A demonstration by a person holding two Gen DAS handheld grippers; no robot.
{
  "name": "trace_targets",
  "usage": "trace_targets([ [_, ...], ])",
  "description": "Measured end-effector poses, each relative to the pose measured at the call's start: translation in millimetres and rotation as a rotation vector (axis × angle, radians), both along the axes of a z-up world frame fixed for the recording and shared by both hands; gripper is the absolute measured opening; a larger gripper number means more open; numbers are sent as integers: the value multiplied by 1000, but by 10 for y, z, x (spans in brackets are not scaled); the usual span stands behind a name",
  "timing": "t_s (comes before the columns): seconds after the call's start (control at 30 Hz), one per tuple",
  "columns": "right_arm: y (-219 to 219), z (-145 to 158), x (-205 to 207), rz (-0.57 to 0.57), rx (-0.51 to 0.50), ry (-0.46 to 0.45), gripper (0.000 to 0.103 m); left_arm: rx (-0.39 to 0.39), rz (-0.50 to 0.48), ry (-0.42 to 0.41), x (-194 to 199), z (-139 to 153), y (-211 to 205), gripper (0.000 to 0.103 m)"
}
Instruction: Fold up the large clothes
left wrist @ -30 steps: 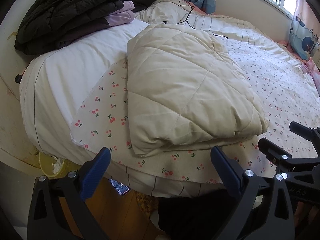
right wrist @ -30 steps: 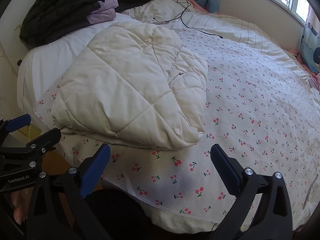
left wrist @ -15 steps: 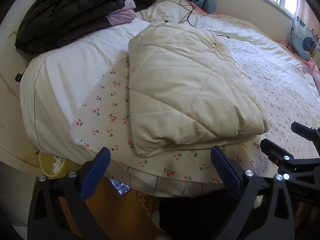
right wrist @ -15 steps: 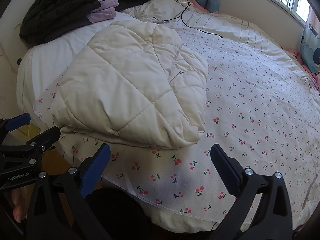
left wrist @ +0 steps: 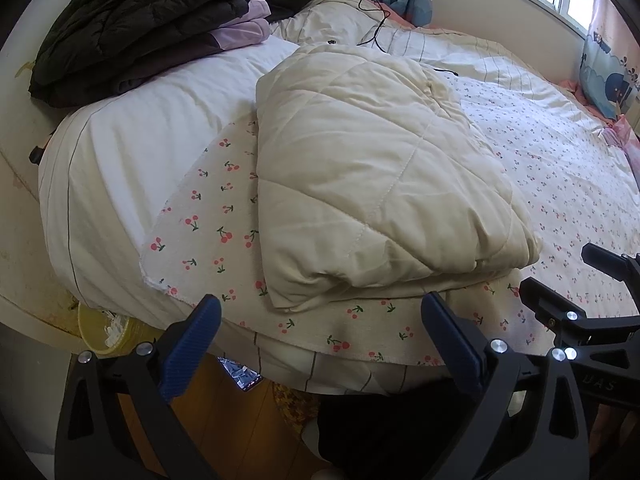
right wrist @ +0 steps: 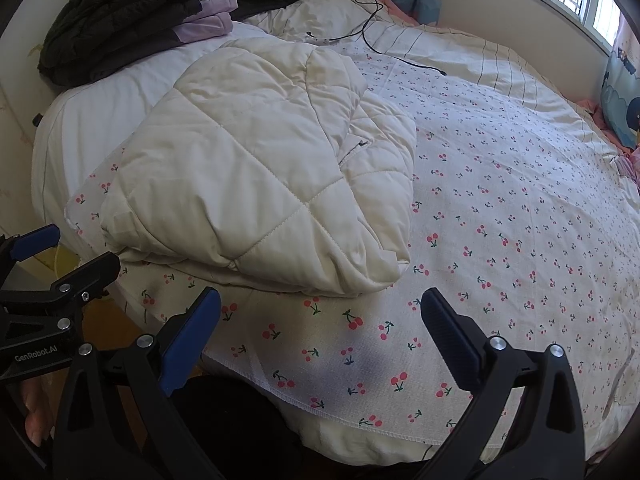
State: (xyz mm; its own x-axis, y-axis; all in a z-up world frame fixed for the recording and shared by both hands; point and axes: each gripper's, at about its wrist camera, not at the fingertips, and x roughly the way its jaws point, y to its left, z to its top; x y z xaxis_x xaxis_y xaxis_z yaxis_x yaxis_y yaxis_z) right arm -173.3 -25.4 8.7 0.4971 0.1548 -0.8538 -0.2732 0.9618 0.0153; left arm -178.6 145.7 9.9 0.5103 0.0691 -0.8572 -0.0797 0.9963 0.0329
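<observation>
Both the left gripper (left wrist: 320, 344) and right gripper (right wrist: 320, 340) hover off the bed's near edge, jaws spread wide and empty. Over the last second little has changed: the cream quilted coat (left wrist: 372, 176) remains folded near the near-left corner, so the fold appears complete. Dark clothes (left wrist: 132, 20) sit piled at the far-left corner.

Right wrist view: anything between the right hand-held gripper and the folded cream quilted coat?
Only a bare strip of cherry-print sheet separates the open right hand-held gripper from the folded cream quilted coat; right wrist view shows it.
</observation>
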Motion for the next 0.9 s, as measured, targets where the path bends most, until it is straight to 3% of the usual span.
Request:
trace_targets([
  [0.9, -46, -124, 29, -6, -2, 22, 97, -9, -5, 41, 42, -111, -13, 96],
])
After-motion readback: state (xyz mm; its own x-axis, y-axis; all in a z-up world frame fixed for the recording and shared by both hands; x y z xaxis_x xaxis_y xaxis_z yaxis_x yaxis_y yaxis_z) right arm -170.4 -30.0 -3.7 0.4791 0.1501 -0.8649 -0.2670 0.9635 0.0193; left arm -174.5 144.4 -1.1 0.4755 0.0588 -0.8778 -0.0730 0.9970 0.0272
